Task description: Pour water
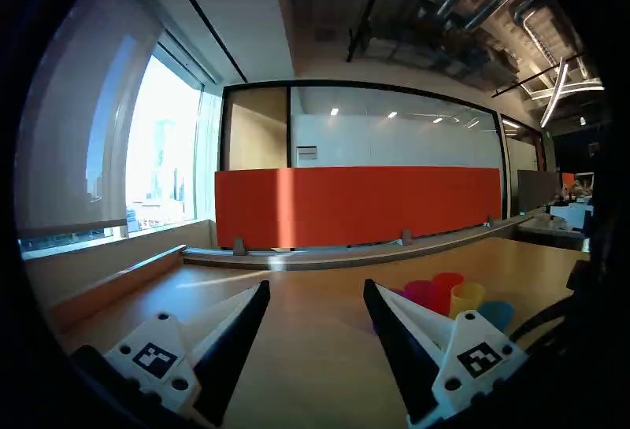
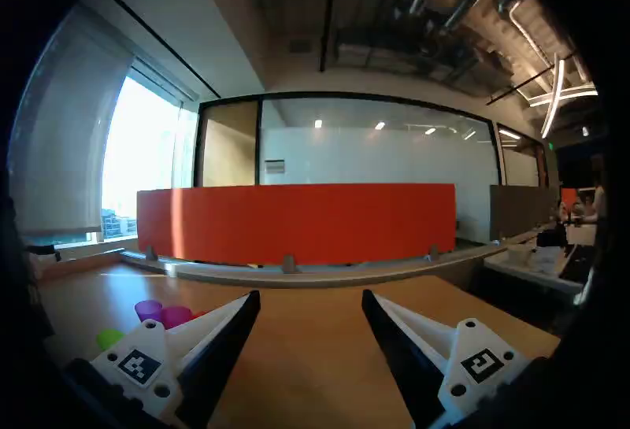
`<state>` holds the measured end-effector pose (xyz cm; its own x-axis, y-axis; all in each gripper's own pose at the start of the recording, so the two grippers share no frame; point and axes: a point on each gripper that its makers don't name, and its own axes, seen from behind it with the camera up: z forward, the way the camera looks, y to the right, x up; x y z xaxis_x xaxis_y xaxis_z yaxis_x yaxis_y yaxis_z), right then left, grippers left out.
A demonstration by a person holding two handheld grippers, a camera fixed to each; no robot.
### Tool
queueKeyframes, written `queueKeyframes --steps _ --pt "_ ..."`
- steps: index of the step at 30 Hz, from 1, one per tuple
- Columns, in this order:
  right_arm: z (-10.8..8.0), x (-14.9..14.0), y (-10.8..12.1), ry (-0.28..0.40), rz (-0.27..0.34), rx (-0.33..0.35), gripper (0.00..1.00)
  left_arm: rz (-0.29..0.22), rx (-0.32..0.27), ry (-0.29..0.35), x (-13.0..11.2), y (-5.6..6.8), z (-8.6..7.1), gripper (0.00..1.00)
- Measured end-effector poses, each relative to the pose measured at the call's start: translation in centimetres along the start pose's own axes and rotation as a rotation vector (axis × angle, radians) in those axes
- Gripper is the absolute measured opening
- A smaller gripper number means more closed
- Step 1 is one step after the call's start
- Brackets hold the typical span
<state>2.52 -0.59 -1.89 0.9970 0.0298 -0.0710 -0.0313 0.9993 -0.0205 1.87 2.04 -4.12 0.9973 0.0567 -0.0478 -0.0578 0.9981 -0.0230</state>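
Here, left tongs (image 1: 316,284) spread, level over the desk (image 1: 315,358), right tongs (image 2: 310,294) likewise spread, cups (image 1: 445,291) ahead.

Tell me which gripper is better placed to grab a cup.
Probably left: the left gripper, open, has the cups beside its finger; the right gripper, also open, has them farther off-centre.

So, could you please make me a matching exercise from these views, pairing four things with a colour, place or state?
Things:
1. divider
2. window
3. yellow cup
4. left hand-held gripper

Descriptions:
A. open, holding nothing
B. next to the blue cup
C. orange
D. bright with daylight

Pairs: 1-C, 2-D, 3-B, 4-A
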Motion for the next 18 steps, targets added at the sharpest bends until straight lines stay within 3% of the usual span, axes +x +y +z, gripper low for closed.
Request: queueKeyframes --steps 8,18 --pt "0.0 -0.4 0.0 -0.035 0.004 -0.019 1.00 -0.032 0.054 0.034 -0.2 -0.9 0.3 0.88" --pt "0.0 0.0 -0.4 -0.049 0.001 -0.034 1.00 -0.057 0.060 0.036 -2.4 -1.9 0.9 0.88"
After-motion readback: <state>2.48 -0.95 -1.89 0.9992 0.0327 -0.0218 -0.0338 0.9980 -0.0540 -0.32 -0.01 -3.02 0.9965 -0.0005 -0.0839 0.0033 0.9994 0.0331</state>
